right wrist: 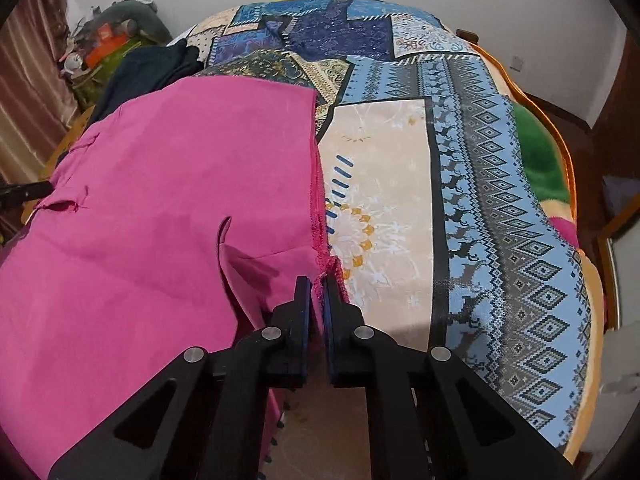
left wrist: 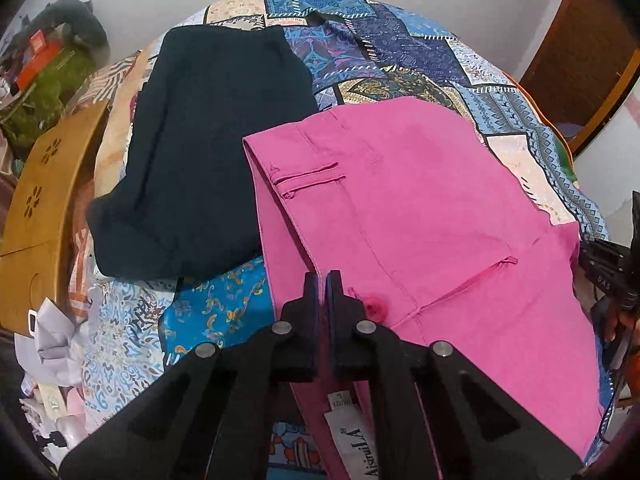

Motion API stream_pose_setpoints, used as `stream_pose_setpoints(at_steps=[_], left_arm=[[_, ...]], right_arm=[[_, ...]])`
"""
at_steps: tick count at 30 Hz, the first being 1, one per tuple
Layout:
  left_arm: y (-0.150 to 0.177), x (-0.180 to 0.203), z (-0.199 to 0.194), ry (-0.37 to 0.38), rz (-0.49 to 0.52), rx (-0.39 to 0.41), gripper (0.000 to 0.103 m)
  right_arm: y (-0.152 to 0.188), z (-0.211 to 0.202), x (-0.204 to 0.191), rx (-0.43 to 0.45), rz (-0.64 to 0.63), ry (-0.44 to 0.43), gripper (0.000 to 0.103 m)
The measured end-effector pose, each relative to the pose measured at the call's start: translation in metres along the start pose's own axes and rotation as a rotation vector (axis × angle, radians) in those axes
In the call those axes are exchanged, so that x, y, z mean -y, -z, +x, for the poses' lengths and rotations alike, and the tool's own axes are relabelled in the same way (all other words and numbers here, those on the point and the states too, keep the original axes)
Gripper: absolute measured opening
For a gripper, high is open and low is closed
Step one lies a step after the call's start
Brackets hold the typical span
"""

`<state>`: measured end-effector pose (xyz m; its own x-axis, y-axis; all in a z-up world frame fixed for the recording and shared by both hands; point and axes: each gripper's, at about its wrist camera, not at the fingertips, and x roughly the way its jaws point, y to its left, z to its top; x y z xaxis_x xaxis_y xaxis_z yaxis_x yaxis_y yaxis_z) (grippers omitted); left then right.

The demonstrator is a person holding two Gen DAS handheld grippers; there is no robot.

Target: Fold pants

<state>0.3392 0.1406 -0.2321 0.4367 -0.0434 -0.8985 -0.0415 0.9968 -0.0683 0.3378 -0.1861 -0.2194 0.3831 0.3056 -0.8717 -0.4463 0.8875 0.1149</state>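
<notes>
A pair of bright pink cotton pants [left wrist: 420, 216] lies spread on a bed under a patchwork-patterned blue and cream bedspread [right wrist: 460, 184], the waistband end toward the left gripper and the frayed hem end toward the right. The black two-finger left gripper [left wrist: 322, 280] is clenched on the waistband edge, close beside a pink button [left wrist: 374, 307], with a white sewn-in brand label [left wrist: 352, 452] showing below its fingers. The black two-finger right gripper [right wrist: 316, 284] is clamped on the ragged pink hem where the two leg ends meet, the cloth pinched between its blue pads. A folded dark navy garment [left wrist: 208, 152] rests on the bedspread just left of the pink pants, touching their edge. A carved wooden headboard [left wrist: 44, 208] borders the bed at far left.
</notes>
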Motion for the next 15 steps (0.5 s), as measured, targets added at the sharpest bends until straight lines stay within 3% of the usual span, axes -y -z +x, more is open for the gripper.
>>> stream_pose_setpoints(at_steps=[5, 8, 10, 15], left_arm=[[-0.001, 0.001, -0.011, -0.031, 0.021, 0.004, 0.014], [-0.004, -0.004, -0.021, -0.042, 0.022, 0.027, 0.031], [-0.009, -0.010, -0.032, -0.052, 0.009, 0.060, 0.045], [-0.031, -0.024, -0.051, -0.087, -0.015, 0.133, 0.067]], right_arm=[[-0.001, -0.014, 0.001, 0.021, 0.000, -0.009, 0.007], [-0.012, -0.031, 0.008, 0.069, 0.033, -0.016, 0.010], [-0.022, -0.044, 0.014, 0.107, 0.059, -0.020, 0.017], [-0.052, -0.074, 0.016, 0.220, 0.088, -0.036, 0.050]])
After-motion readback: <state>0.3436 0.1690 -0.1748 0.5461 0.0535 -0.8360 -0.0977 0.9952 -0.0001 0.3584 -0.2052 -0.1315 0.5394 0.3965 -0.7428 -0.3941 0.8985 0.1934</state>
